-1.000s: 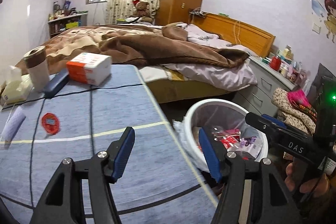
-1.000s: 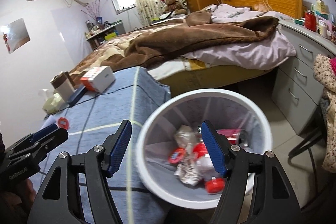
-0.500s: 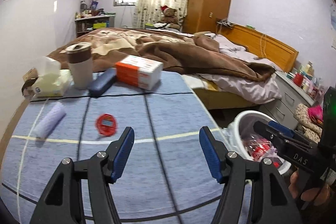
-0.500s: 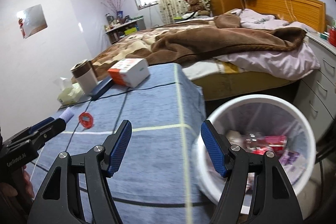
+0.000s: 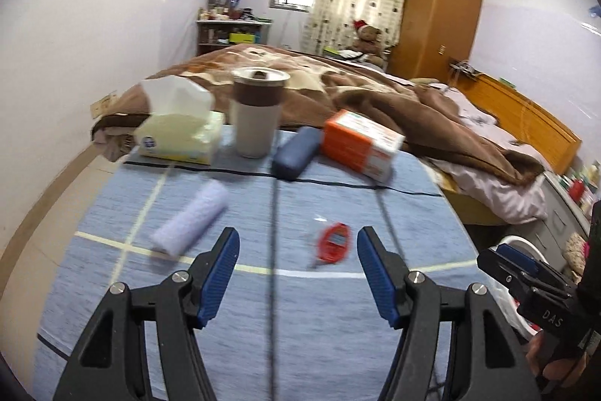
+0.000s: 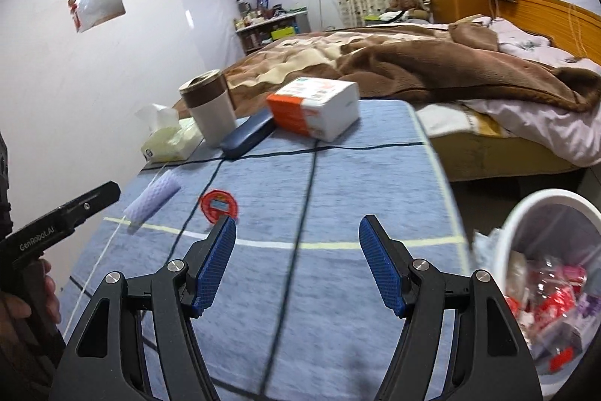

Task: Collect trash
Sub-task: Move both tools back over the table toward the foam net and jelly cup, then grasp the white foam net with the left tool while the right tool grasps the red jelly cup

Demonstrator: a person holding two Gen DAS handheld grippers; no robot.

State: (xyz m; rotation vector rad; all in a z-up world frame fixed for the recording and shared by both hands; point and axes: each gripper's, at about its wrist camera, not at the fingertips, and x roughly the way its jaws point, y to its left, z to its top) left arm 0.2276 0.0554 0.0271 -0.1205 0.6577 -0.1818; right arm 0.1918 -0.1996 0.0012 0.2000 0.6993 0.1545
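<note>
A red round wrapper [image 5: 333, 244] lies on the blue tablecloth [image 5: 300, 333], just ahead of my open, empty left gripper [image 5: 296, 250] and near its right finger. It also shows in the right wrist view [image 6: 218, 205], left of my open, empty right gripper [image 6: 296, 247]. A pale purple roll [image 5: 189, 222] lies left of the wrapper, seen also in the right wrist view [image 6: 152, 201]. A white trash bin [image 6: 526, 213] holding several wrappers stands on the floor off the table's right edge.
At the table's far end stand a tissue pack [image 5: 180, 138], a brown-banded cup [image 5: 257, 113], a blue case [image 5: 296, 153] and an orange-and-white box [image 5: 360, 145]. A bed with a brown blanket [image 6: 413, 59] lies beyond. Drawers [image 5: 563, 209] stand at right.
Both grippers have swung left, away from the bin and over the table. The red wrapper and the purple roll now sit close ahead. Both grippers stay open.
</note>
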